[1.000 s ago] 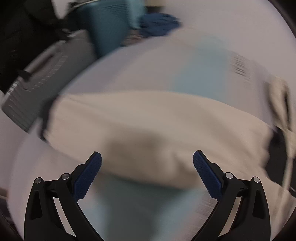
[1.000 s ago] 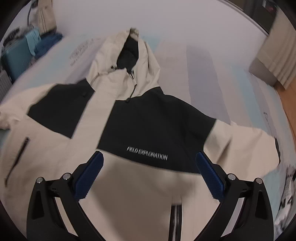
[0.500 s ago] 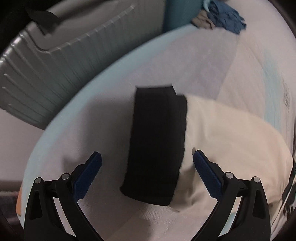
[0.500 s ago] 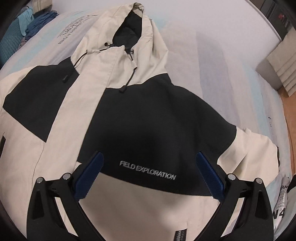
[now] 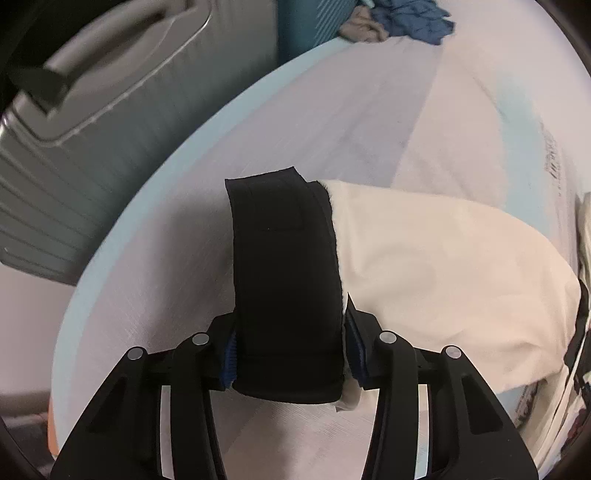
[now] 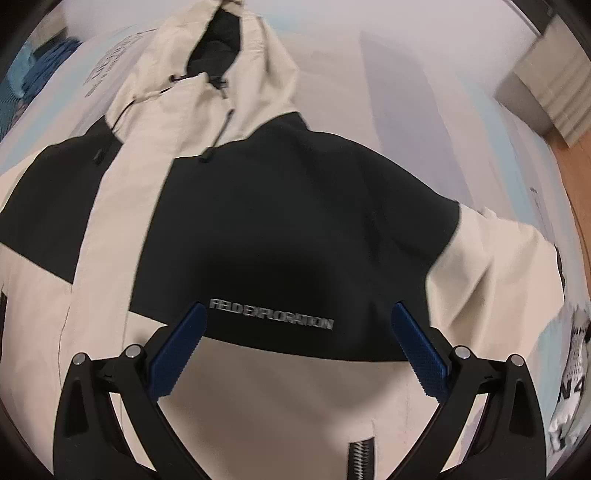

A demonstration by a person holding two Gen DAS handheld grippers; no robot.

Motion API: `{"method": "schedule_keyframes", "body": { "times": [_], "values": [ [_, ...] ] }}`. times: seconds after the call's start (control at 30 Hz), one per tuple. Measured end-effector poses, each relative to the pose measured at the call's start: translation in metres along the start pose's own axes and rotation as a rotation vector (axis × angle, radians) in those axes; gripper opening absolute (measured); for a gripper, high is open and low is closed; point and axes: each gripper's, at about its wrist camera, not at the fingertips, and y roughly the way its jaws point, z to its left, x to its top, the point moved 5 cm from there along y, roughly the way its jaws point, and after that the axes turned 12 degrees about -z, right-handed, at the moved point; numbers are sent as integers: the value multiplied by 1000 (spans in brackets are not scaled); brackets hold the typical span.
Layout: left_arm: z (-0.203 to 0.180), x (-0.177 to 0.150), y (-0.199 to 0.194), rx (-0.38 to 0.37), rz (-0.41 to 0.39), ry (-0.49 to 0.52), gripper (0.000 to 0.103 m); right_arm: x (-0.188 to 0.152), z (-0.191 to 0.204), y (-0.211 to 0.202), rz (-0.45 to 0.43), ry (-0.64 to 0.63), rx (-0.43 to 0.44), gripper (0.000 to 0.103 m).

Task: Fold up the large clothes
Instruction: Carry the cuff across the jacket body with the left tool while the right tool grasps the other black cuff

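Left wrist view: left claw (image 5: pixel 290 360) closing on the black cuff (image 5: pixel 284 280) of a cream sleeve (image 5: pixel 443 280), blue pads (image 5: pixel 229 360) against both sides of the cuff, cuff between the jaws. Sleeve stretched out to the right across a pale bed sheet (image 5: pixel 295 129). Beyond the bed edge a grey suitcase (image 5: pixel 85 122); at the top, a heap of blue cloth (image 5: pixel 410 18).

Right wrist view: right claw (image 6: pixel 295 347) wide, nothing between the jaws, hanging over the chest of the jacket (image 6: pixel 258 221). Jacket spread front-up on the bed, cream with black panels, grey lettering (image 6: pixel 271 314) on the black chest panel just ahead of the pads. Hood (image 6: pixel 221 55) toward the top, zipper (image 6: pixel 360 456) at the bottom edge, the other sleeve (image 6: pixel 498 266) out to the right. Wooden floor (image 6: pixel 576 177) at far right.
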Motion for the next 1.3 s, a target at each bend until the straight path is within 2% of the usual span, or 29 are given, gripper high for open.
{"method": "schedule_keyframes", "body": {
  "times": [0.1,0.2,0.37,0.5,0.6,0.7,0.87,0.9,1.07,1.17,1.23,1.3],
  "values": [
    [-8,9,-21,-57,-35,-6,44,-2,-10,-8,-1,10,-16,96],
    [-34,18,-51,-120,-70,21,44,-4,-21,-21,1,41,-27,96],
    [-110,21,-91,-268,-105,97,44,-4,-44,-40,-9,78,-36,96],
    [-214,-2,-123,-399,-100,149,44,0,-62,-49,-29,82,-26,96],
    [-276,-21,-125,-465,-91,182,44,0,-83,-49,-42,78,-22,96],
    [-362,-42,-133,-526,-83,224,44,-4,-109,-45,-48,92,-8,96],
    [-495,-93,-147,-593,-68,302,44,-16,-163,-40,-46,104,0,96],
    [-532,-109,-150,-618,-54,328,44,-19,-178,-39,-41,108,-1,96],
    [-655,-177,-158,-693,-5,423,44,-31,-251,-36,-20,134,-17,96],
    [-718,-222,-167,-738,19,474,44,-38,-299,-34,-17,133,-51,96],
    [-759,-255,-166,-736,39,511,44,-42,-322,-30,-11,136,-71,96],
    [-784,-280,-159,-722,56,536,44,-49,-351,-25,-2,149,-96,96]
  ]
}}
